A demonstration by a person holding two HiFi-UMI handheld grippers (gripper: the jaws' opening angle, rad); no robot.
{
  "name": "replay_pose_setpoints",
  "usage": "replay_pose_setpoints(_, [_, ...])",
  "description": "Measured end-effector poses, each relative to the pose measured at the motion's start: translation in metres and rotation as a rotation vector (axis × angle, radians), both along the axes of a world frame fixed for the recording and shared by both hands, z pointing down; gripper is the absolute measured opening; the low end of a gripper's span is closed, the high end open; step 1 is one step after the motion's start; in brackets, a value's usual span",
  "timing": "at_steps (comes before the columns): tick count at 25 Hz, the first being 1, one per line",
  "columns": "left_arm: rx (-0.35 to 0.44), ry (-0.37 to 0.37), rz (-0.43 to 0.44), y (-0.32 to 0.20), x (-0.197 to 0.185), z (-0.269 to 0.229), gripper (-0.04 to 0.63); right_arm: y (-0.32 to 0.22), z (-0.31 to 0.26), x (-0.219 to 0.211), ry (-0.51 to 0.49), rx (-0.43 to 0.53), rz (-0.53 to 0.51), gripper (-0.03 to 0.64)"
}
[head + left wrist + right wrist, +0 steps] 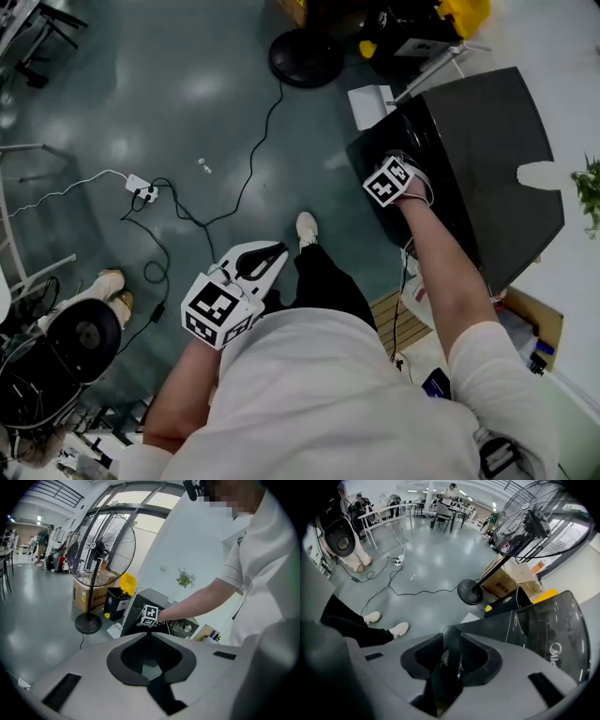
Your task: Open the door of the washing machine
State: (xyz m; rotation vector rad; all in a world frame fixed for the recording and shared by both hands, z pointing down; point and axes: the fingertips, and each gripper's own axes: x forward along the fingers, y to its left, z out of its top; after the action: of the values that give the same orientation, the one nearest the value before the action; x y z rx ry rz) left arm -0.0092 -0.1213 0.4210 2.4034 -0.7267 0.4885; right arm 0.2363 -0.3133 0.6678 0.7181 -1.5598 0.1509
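The washing machine (487,159) is a dark top-loader at the right, with its smoked lid (555,625) lying flat and closed. My right gripper (405,169) points steeply down at the machine's near left corner, its marker cube (387,180) uppermost. In the right gripper view the right gripper (451,637) shows a narrow dark gap between its jaws; it looks open, and I cannot make out anything gripped. The left gripper (277,255) hangs over the floor by my leg, away from the machine (152,599). Its jaws (150,637) meet in a point with nothing in them.
A big pedestal fan (543,522) stands on its round base (305,58) beyond the machine, beside a cardboard box (501,581) and a yellow-lidded bin (464,14). A power strip (141,190) and cables trail over the green floor. Another person's shoes (108,286) are at the left.
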Motion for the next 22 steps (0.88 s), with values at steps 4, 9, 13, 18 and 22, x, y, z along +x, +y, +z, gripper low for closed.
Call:
replay_pose_setpoints(4, [-0.024, 0.010, -0.017, -0.010, 0.003, 0.006, 0.021, -0.020, 0.032, 0.014, 0.111, -0.024, -0.011, 0.133])
replay_pose_setpoints(9, [-0.061, 0.006, -0.040, -0.011, 0.008, 0.022, 0.021, -0.028, 0.065, 0.028, 0.193, -0.074, -0.019, 0.132])
replay_pose_setpoints(13, [-0.085, 0.001, -0.052, -0.013, 0.006, 0.029, 0.021, -0.030, 0.081, 0.032, 0.232, -0.121, 0.003, 0.129])
replay_pose_setpoints(18, [-0.097, 0.005, -0.058, -0.005, 0.009, 0.035, 0.021, -0.028, 0.092, 0.041, 0.262, -0.130, 0.038, 0.115])
replay_pose_setpoints(22, [-0.117, 0.024, -0.067, -0.012, -0.003, 0.033, 0.021, -0.037, 0.087, 0.036, 0.268, -0.129, 0.065, 0.061])
